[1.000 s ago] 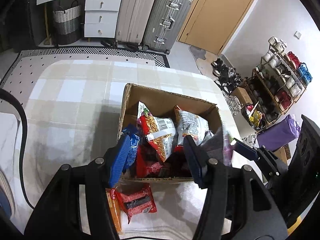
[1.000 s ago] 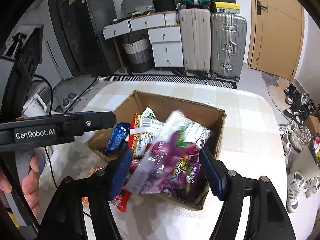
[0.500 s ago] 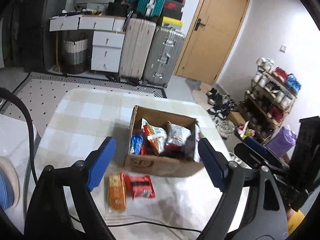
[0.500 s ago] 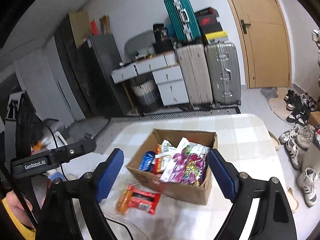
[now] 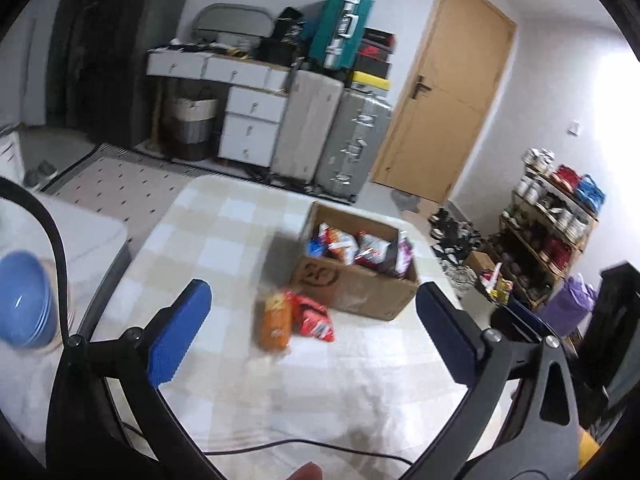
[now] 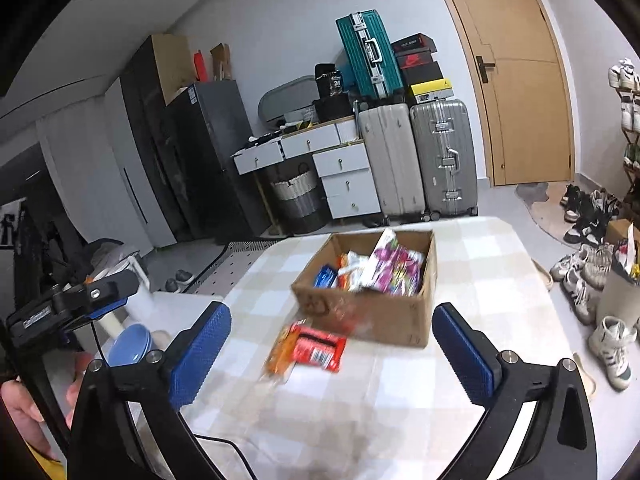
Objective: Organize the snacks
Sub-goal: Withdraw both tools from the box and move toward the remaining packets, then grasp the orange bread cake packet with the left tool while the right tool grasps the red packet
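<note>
Both tongs, left tongs (image 5: 312, 332) and right tongs (image 6: 332, 354), are opening wide and empty above the worktop (image 6: 500, 264); orange packet (image 6: 280, 350) and red packet (image 6: 320, 346) lie just before the snack box (image 6: 368, 320); best pinched singly across the narrow width, then dropped in.

A checked-cloth table (image 6: 500, 264) carries a cardboard box (image 6: 372, 316), two snack packets (image 6: 308, 350) and a cable (image 5: 280, 446).

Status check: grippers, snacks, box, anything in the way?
Left gripper and right gripper opening, nothing between jaws. Cardboard box holds packets; orange packet and red packet lie outside. Path clear.
</note>
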A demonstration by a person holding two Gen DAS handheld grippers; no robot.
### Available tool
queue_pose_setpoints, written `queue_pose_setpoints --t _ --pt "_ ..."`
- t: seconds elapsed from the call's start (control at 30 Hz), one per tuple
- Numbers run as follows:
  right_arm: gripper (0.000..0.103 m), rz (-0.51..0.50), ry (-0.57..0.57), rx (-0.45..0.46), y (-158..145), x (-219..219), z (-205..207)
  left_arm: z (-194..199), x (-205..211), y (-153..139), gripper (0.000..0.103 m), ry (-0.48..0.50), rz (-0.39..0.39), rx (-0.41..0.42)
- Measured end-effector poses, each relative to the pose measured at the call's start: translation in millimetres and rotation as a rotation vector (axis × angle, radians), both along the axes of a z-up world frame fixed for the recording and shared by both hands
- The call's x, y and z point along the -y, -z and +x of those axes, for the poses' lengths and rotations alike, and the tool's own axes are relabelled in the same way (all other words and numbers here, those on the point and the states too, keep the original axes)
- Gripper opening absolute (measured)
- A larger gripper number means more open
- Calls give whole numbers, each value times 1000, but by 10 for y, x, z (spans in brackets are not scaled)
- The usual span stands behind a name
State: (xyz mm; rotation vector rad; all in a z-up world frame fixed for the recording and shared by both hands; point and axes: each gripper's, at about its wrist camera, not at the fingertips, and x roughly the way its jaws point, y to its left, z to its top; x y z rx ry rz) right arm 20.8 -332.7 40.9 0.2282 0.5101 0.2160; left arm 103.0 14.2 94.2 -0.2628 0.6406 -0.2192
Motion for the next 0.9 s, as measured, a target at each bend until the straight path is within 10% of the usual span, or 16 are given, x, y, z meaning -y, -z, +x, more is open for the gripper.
queue_pose_setpoints --t 0.43,0.67,0.9 --pt "102 -106 60 -30 883 -325 -124 -112 -265 1206 102 -119 69 -126" --pt "102 -101 87 -5 1097 -268 -86 -51 -59 1186 102 -131 164 -9" --pt "102 -160 83 -17 1135 -410 47 227 21 1194 102 -126 171 -59"
